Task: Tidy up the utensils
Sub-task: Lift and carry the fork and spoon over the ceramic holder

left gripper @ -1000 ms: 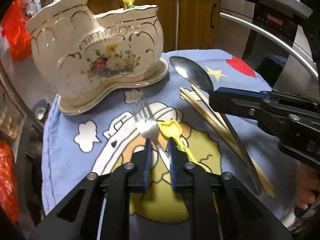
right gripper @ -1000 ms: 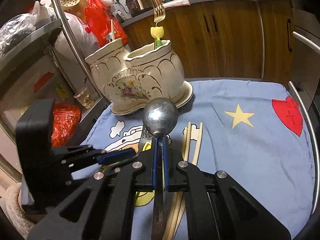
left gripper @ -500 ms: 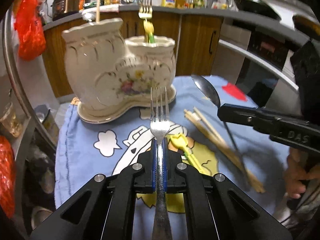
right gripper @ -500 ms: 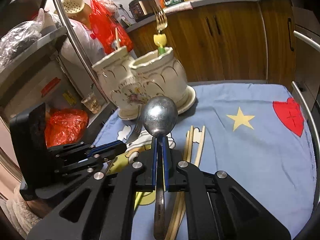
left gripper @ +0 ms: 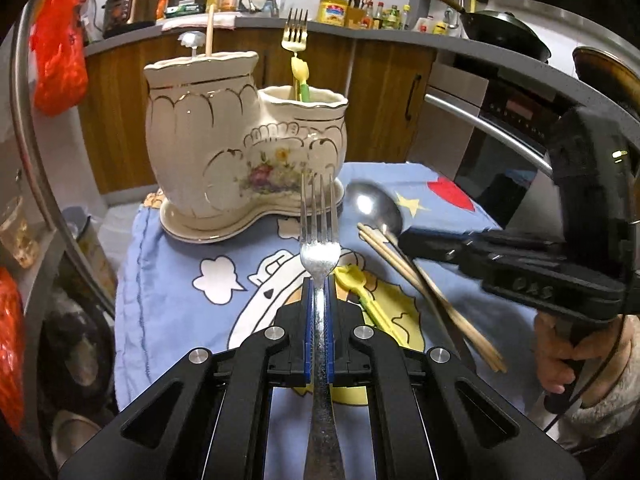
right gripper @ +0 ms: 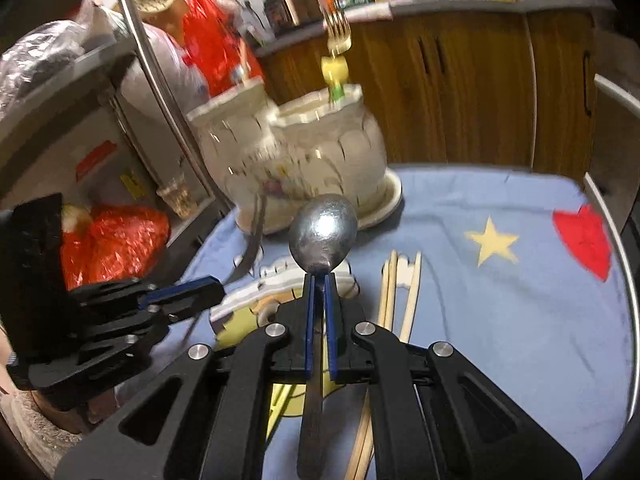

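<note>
Ahead of the left claw point(left gripper: 318, 292) stands a glossy cream ceramic holder point(left gripper: 244, 140), scalloped, gold-trimmed and flower-painted, with two compartments; a yellow-handled fork point(left gripper: 295, 40) stands upright in the shorter one. On the blue cartoon-print cloth point(left gripper: 168, 280) covering the surface, wooden chopsticks point(left gripper: 428, 292) lie just right of that claw and a yellow plastic utensil point(left gripper: 360, 284) beside it. The left claw is clamped tight on a steel fork point(left gripper: 319, 236), tines pointing at the holder. The right claw point(right gripper: 319, 280) is pinched fully onto a metal spoon point(right gripper: 323, 236) at its neck, the bowl lifted ahead of it.
</note>
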### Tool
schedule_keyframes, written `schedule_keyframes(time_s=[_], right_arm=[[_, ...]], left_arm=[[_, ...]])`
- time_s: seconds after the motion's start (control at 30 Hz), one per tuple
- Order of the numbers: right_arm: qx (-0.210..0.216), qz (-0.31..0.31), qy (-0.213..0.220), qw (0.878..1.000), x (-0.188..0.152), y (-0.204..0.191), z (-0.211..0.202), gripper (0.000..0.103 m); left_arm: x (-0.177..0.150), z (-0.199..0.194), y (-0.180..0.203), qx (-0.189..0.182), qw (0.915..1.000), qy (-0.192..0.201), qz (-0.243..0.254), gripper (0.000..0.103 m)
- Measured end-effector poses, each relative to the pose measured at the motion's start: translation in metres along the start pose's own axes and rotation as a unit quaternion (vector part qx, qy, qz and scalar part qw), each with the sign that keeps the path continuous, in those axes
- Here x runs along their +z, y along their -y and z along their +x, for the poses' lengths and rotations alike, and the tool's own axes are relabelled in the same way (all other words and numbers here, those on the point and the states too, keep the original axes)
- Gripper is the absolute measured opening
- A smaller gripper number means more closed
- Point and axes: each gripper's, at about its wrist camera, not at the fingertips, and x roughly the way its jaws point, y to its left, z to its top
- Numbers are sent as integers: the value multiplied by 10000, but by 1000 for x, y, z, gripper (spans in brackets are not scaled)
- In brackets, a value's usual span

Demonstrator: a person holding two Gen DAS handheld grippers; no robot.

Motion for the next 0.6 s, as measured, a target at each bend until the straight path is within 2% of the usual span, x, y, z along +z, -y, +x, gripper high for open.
schedule_keyframes(time_s=[0.17,0.33,0.47,0.57,0.6], right_arm=[[-207,-97,-451,9987,-6,-1,14,0],[-187,-342,-519,9979,-9,-11,14,1],[-484,-646,-790,9936,-13,-24,30,1],[-600,-750,-817,9920,-11,-28,35,16],[-614,-772,-814,9918,-11,-30,36,17]], left_arm=[[-2,0,0,-21,10000,-15,8,5],[-1,-3,-1,-57,10000,29,-19,5],[-1,-4,-3,-84,10000,31,-16,5],[-2,-7,-4,-125,9999,58,-19,5],[-3,-9,-5,-134,9999,68,-28,5]])
